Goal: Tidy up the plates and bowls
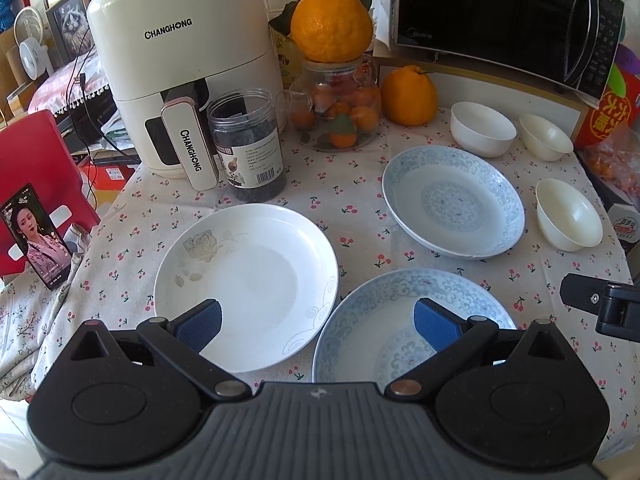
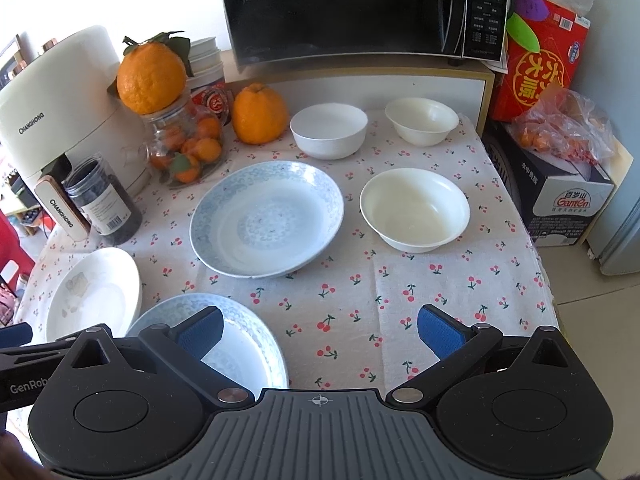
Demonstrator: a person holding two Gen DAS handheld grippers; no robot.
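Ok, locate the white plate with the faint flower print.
The white flower plate sits near the table's left edge, in front of the dark jar and beside the near blue plate; the right wrist view shows it at far left.

Cherry-print tablecloth (image 2: pixel 440 300) carries three plates (image 2: pixel 266 218), three bowls (image 2: pixel 414 208), jars, perhaps orange.

Left claw (image 1: pixel 318 325): black plastic arms, two blue bumpy pads (image 1: pixel 200 324), round silver screws, a small red dot on one corner.
Left claw body: grey ridged top with a tiny white mark.
Right claw (image 2: pixel 319 329): same black arms, blue pads (image 2: pixel 438 330), silver screws.
Right claw body: grey ridges, a small white cross-in-circle mark.
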